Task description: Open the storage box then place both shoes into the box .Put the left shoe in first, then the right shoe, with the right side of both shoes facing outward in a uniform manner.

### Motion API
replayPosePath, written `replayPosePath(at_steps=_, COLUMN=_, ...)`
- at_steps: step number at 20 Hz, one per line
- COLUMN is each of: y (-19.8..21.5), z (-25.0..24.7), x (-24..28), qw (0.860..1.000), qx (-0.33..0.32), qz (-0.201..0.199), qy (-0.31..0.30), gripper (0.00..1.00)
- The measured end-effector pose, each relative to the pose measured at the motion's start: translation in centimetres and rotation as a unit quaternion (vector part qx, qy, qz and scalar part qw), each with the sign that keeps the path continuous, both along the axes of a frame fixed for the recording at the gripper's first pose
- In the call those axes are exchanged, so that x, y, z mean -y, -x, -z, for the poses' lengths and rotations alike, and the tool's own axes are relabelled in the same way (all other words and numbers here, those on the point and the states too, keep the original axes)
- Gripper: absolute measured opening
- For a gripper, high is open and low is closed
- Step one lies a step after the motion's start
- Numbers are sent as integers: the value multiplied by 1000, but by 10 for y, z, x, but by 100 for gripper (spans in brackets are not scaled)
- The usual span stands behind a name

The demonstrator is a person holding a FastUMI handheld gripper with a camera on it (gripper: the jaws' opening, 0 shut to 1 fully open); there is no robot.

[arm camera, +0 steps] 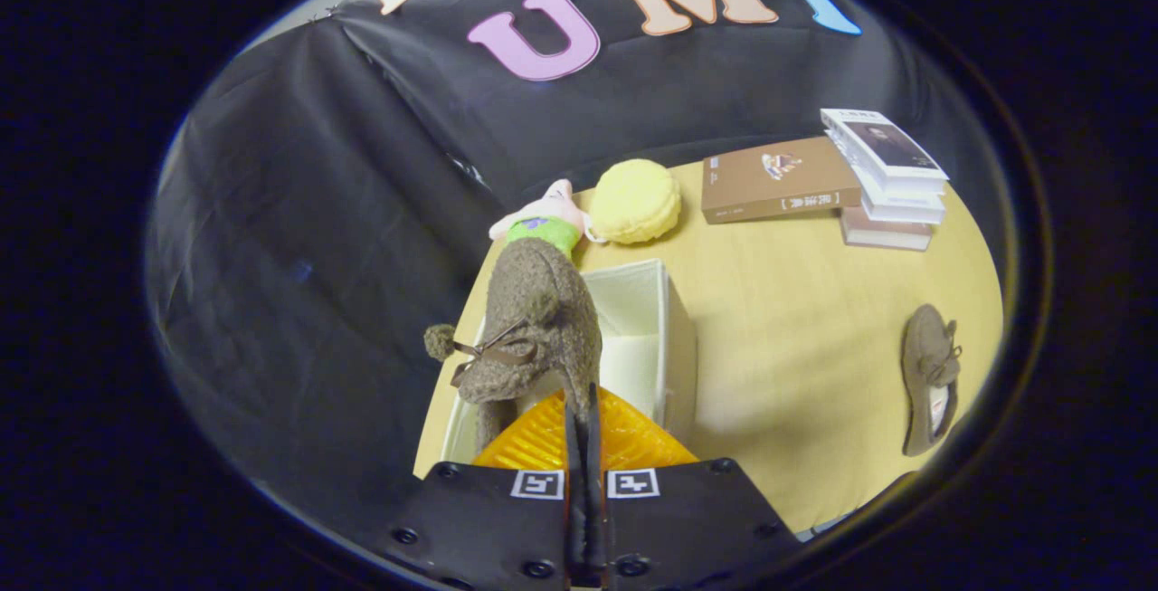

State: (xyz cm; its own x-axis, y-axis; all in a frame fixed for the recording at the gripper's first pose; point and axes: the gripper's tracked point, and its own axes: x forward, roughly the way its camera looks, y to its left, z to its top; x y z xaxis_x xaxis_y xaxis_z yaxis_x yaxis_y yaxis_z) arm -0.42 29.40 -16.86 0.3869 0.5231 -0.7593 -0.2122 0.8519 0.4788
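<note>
My gripper (583,410) is shut on a brown fuzzy shoe (534,319), pinching its heel rim between both fingers. The shoe hangs toe-away over the open white storage box (674,338), with its bow lace and a pom-pom dangling on the left. The box stands just ahead of the fingers, its lid not seen, and its inside looks bare where it shows. A second brown shoe (932,378) lies on its side on the wooden table (796,319), far off to the right of the box.
Beyond the box lie a plush toy (543,220) and a round yellow cushion (635,201). Farther right sit a brown book (778,179) and a stack of books (887,179). The table's left edge runs close beside the box.
</note>
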Motion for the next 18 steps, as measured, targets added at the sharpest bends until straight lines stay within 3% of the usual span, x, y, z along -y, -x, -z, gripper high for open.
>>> replayPosePath(at_steps=18, y=21, z=98, x=-76, qw=993, qx=-72, qz=21, qy=88, gripper=4)
